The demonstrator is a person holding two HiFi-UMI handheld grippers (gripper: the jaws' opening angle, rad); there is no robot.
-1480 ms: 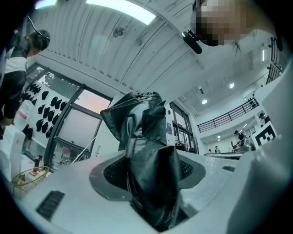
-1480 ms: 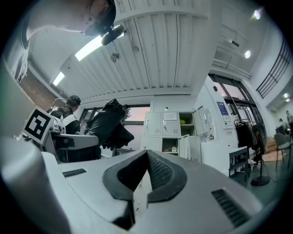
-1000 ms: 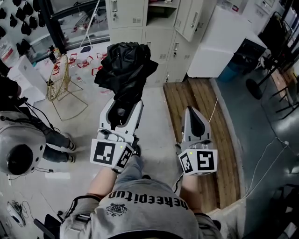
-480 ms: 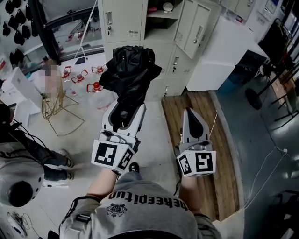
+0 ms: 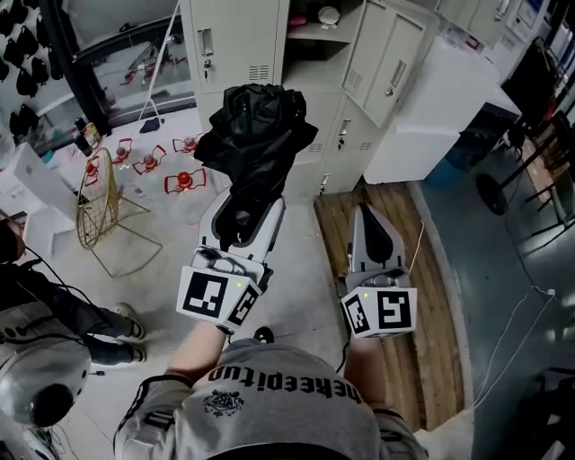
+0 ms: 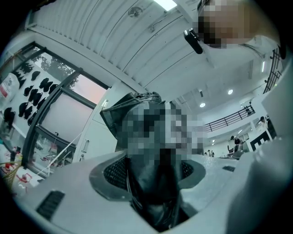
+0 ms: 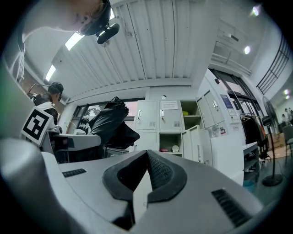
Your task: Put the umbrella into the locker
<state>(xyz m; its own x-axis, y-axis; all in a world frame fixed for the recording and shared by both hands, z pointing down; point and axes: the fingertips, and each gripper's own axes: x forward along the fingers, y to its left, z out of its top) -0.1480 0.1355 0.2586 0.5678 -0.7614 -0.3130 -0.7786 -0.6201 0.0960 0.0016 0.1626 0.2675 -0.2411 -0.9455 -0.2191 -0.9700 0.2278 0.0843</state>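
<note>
A black folded umbrella (image 5: 256, 135) stands up out of my left gripper (image 5: 251, 196), which is shut on its lower part. In the left gripper view the umbrella (image 6: 155, 192) fills the space between the jaws of the left gripper (image 6: 153, 183), and a mosaic patch covers its middle. My right gripper (image 5: 371, 214) is held beside it, shut and empty. The grey lockers (image 5: 238, 40) stand just ahead, with an open compartment (image 5: 316, 18) and an open door (image 5: 388, 58). In the right gripper view, past the right gripper (image 7: 147, 155), are the umbrella (image 7: 112, 123) and an open lower compartment (image 7: 170, 142).
A gold wire stand (image 5: 99, 198) and red-and-white items (image 5: 180, 180) are on the floor at the left. A white cabinet (image 5: 431, 99) is right of the lockers, beside a wooden platform (image 5: 436, 296). A person in a helmet (image 5: 45, 404) crouches at the lower left.
The lockers have come nearer in the head view. My left gripper holds the umbrella a little higher, towards them. The crouching person has slid lower in the frame. The right gripper has barely moved.
</note>
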